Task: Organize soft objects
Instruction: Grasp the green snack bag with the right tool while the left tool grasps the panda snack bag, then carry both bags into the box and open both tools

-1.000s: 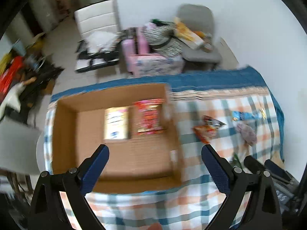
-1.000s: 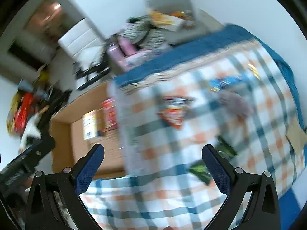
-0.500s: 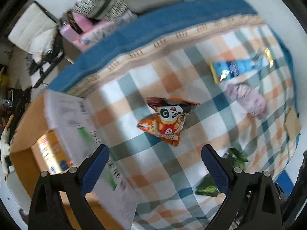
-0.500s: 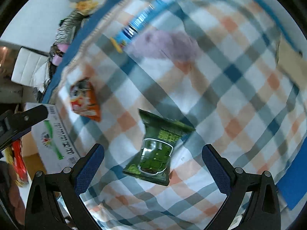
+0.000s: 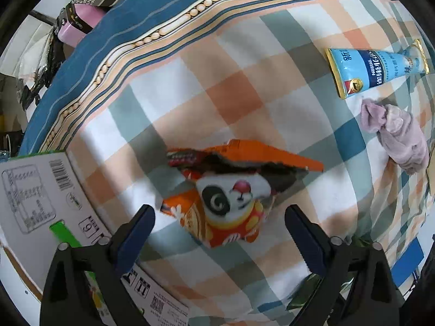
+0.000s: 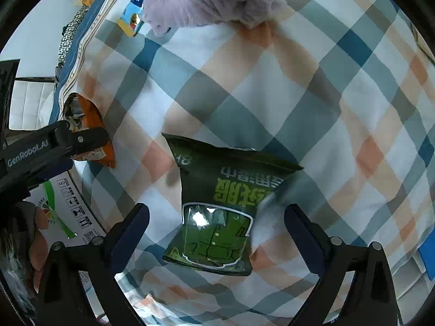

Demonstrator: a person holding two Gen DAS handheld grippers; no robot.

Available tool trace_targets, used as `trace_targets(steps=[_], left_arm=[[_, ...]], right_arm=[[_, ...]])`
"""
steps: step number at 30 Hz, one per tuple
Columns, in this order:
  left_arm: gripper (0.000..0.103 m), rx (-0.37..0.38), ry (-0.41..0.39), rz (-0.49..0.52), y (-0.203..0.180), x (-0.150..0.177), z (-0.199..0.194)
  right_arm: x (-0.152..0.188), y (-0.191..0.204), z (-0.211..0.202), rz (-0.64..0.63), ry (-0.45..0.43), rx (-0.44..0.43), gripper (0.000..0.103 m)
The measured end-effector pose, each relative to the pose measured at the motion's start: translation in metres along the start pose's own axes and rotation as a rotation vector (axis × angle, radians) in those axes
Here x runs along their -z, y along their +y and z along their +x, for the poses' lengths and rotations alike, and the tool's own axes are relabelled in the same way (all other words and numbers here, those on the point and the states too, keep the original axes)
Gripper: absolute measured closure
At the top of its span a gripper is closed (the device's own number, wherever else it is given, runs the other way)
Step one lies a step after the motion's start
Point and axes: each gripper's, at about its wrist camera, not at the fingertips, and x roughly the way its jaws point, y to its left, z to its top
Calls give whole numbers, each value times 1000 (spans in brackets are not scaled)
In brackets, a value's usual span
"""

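Down over the checked cloth [image 5: 244, 62] on the table, the left gripper [image 5: 218, 217] straddles an orange snack bag [image 5: 231, 190] printed with a cartoon panda face; its jaws have just been closing, yet both pads stand clear of the bag's sides. The bag lies crumpled, its orange top flap raised. To the gripper's left sits the cardboard box [image 5: 40, 190], its white outer flap showing a barcode, a green stripe, small handling symbols and the numerals "9" and "11". Toward the upper right lies a light blue tube pack [image 5: 378, 68] with gold ends, a Nestlé mark and Chinese characters too small to read, and just below it a lilac plush toy [image 5: 397, 133].

Meanwhile the right gripper [image 6: 216, 217] hangs over a dark green snack bag [image 6: 223, 206] with yellow-green Chinese lettering, seen upside down, and a glossy clear window; its jaws have just been closing a little but stay wide, touching nothing. In the right wrist view the other gripper's black arm carries the words "GenRobot.AI", and a person's fingers [image 6: 38, 244] show at the lower left.
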Motion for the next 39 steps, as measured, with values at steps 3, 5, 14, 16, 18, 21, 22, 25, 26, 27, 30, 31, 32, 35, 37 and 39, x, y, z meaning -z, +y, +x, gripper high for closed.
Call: trace_targets(steps=[3,5,14,16,18,21,22,25,26,27,30,31,32,35,37,39], left_arm=[[29,11,15,-8,0,-2,5],[30,14,9,-8,-1,-3,6],[39,23,-35,-26,14,3,4],[40,17,-48,-31,18,8,1],[40,15,-57,-30,18,10,-2],[40,18,-77,-31,18,17,-14],[40,21,-82,-30,18,19,-17],[40,42,-111,-41,25,27,-34],[40,52,-129,-47,27,34,-42],[40,60,-138,-50,29,36,-51],[40,85,-196,-71,39,56,-80],[40,97,-215,-87,45,67,-90],[40,117,-238,-106,52,81,-103],[40,143,-300,-147,66,106,-137],[40,150,-350,-185,80,132,-159],[40,144,-367,-219,95,150,-172]], right_arm=[[1,-1,6,7,11,7,12],[3,0,8,6,13,12,16],[-5,5,13,10,30,43,53],[-5,5,15,6,33,42,59],[-4,5,15,-4,35,46,62],[1,8,13,-14,30,51,64],[2,9,12,-17,29,50,64],[7,16,4,-31,20,47,64],[9,18,-1,-38,14,42,64],[8,20,-7,-53,4,39,65],[13,30,-29,-101,-37,41,65],[14,35,-37,-119,-49,40,65],[16,39,-46,-139,-63,37,65],[28,62,-77,-226,-119,34,65],[25,76,-92,-279,-139,26,65],[35,94,-109,-337,-153,7,65]])
